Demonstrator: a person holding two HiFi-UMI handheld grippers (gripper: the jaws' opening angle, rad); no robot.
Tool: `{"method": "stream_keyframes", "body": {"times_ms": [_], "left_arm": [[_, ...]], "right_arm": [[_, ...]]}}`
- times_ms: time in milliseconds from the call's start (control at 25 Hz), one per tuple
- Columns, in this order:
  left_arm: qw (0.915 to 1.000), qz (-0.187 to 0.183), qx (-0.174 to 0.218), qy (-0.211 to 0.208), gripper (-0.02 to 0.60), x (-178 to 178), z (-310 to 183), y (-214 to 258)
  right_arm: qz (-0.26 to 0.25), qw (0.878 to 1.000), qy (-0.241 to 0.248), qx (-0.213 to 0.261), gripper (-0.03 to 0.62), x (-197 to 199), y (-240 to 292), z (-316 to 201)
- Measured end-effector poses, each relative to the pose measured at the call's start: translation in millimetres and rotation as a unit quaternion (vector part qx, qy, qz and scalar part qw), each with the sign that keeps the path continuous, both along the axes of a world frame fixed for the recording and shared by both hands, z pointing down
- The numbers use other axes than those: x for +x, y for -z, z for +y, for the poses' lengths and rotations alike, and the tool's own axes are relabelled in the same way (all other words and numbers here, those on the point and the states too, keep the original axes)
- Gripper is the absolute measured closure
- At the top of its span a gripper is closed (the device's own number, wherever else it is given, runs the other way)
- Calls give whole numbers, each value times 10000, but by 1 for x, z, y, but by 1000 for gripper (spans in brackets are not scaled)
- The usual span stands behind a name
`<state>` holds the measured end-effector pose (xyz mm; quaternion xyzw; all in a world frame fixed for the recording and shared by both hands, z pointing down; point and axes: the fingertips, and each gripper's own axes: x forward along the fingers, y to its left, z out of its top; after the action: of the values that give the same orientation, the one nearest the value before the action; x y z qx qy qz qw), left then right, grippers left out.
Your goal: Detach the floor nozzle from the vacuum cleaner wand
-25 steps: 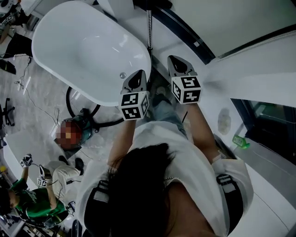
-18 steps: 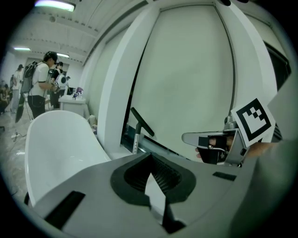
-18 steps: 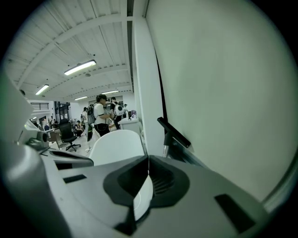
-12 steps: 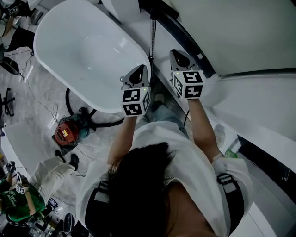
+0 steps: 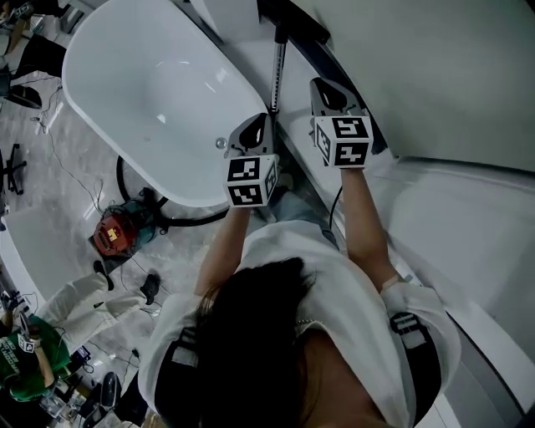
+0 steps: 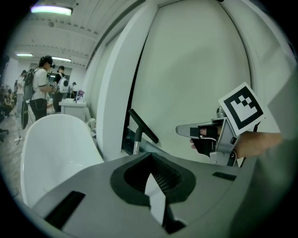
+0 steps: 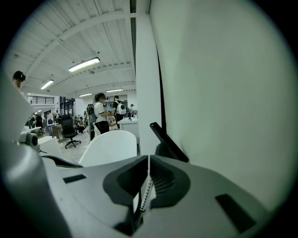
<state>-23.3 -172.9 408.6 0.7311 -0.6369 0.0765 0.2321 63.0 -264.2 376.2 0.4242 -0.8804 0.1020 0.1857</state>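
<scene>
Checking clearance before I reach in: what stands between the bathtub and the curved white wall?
The vacuum wand with its black floor nozzle stands in that gap. The head view shows it, and the left gripper view too.

The head camera stares steeply down from above the bathtub (image 5: 159,92). Cameras on the left hand-held gripper (image 5: 261,124) and right hand-held gripper (image 5: 324,88) look almost level along their jaws from close by the bathtub. Both take in its rim and the black floor nozzle (image 6: 143,125) beside it.
</scene>
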Motion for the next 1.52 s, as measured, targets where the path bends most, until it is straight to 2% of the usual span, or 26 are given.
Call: {"method": "stream_keyframes", "body": {"times_ms": [280,360,520,640,760,960,1280,1520], "left_arm": [[9997,-49,163,161,578,-11,-31,10],[9996,-103,192,180,578,-5,-39,5],[9992,-329,210,34,578,17,-63,-11],[9994,-293,144,-117,577,-1,-75,-6],[9995,-204,71,-221,577,-15,-100,-10],[9996,-95,-19,-247,577,-33,-134,-19],[9995,-94,-180,-243,577,-31,-156,-44],[9993,-125,-283,-189,577,-32,-161,-61]], "right_arm": [[26,9999,121,107,577,-9,5,-24],[-41,9998,150,102,577,-3,-3,-28],[39,9995,259,172,576,14,-21,-44],[150,9993,250,225,572,0,-4,-51],[202,9990,376,147,467,-14,3,-73],[592,9960,637,191,408,-36,3,-108],[1155,9865,1153,139,349,-43,-28,-140],[1604,9755,1506,49,331,-42,-55,-154]]}}
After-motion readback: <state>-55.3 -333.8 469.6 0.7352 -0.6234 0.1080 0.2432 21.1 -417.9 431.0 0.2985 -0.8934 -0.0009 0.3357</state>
